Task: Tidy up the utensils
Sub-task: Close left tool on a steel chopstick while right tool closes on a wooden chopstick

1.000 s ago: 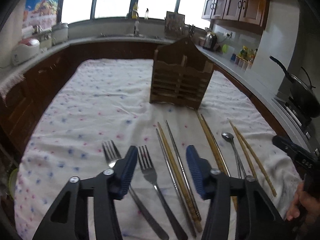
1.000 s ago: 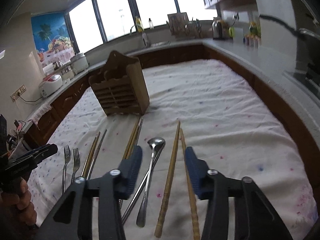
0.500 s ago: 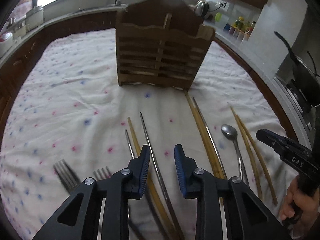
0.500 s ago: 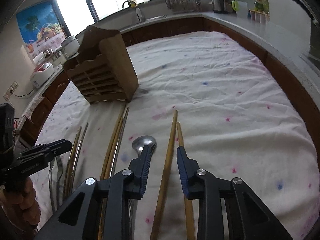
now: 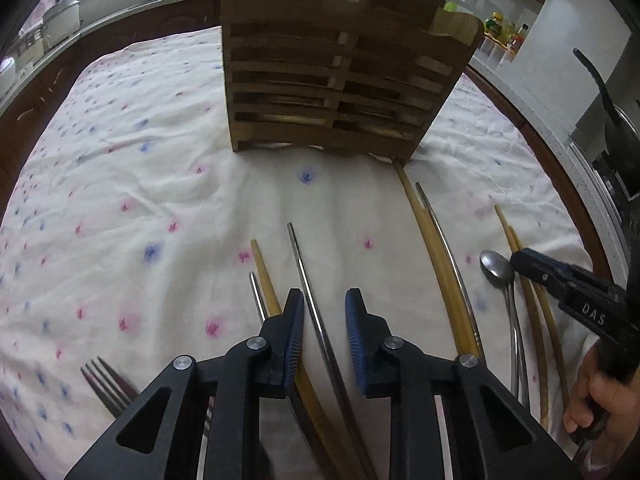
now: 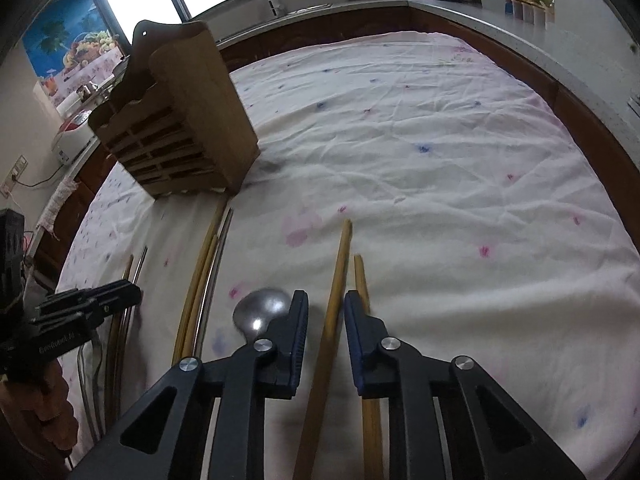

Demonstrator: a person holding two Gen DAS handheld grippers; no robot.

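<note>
A slatted wooden utensil holder (image 5: 336, 76) stands on the flowered cloth; it also shows in the right wrist view (image 6: 180, 120). My left gripper (image 5: 324, 312) is low over the cloth, its jaws narrowly open on either side of a metal chopstick (image 5: 308, 280), with a wooden chopstick (image 5: 266, 280) by the left finger. My right gripper (image 6: 326, 312) is low too, jaws narrowly open around a wooden chopstick (image 6: 338, 272); its partner (image 6: 362, 280) lies under the right finger. A spoon (image 6: 260, 312) lies just left of it.
A fork (image 5: 106, 384) lies at the lower left. More chopsticks (image 5: 432, 248) lie between the grippers, running up to the holder's corner. The cloth-covered table (image 6: 440, 160) is ringed by kitchen counters, and a pan (image 5: 616, 128) sits on the stove at right.
Both grippers have moved forward and down toward the cloth and their jaws have narrowed, the left around a metal chopstick, the right around a wooden one.
</note>
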